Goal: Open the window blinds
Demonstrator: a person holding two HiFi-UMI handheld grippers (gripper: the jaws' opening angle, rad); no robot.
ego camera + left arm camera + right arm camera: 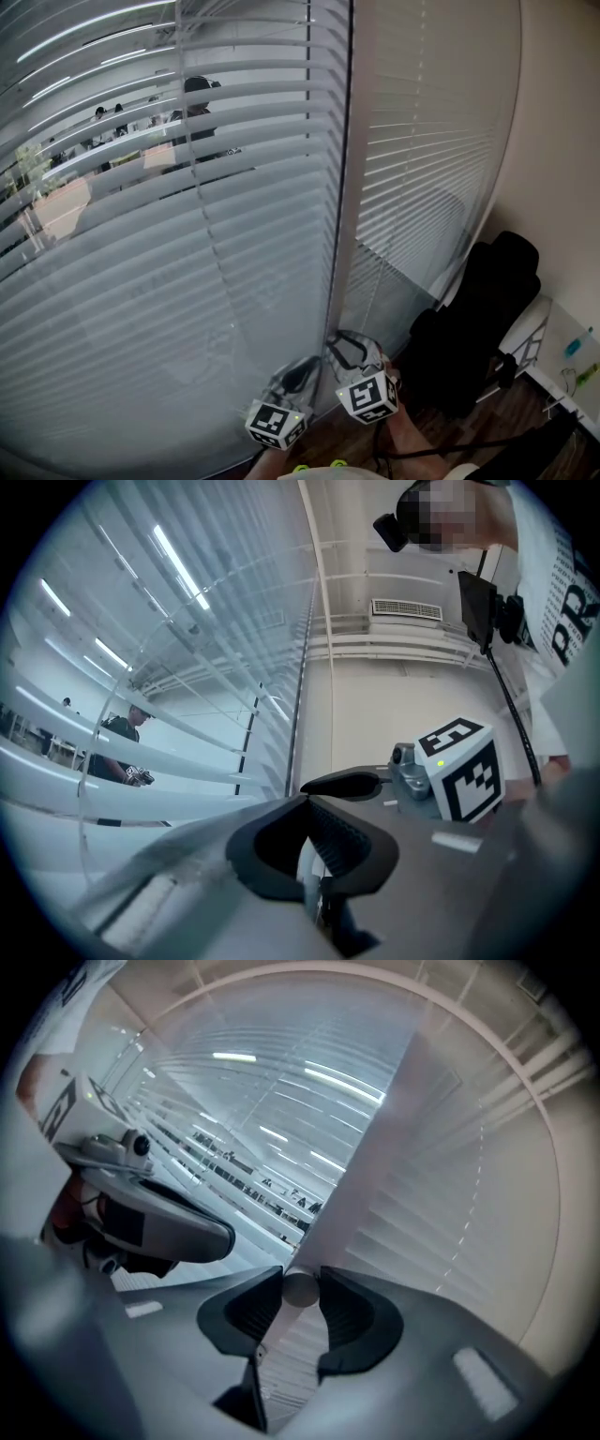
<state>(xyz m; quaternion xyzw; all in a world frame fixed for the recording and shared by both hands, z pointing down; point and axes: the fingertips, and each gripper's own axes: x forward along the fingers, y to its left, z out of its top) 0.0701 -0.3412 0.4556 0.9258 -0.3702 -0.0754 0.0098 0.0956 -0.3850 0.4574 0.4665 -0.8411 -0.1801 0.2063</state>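
Grey slats of the window blinds (187, 234) stand half-tilted, with people dimly visible through the glass behind them, as a person works the tilt wand (300, 1289) near the blind's lower right corner, beside the window post (342, 187). The right gripper (300, 1283) is clamped on the round wand, one ribbed pad against each side, with the rod sitting right out at the fingertips. The left gripper (305, 801), just beside it by the blind's bottom edge, has its jaw tips meeting; a pale sliver behind them is too unclear to name. The step in hand appears to be twisting the wand to swing the slats flat. Doing it well likely means seating the rod deeper between the pads before rolling the wrist. The roll should stay about the wand's own line so it neither slips out nor bends, and should end once the slats lie level.
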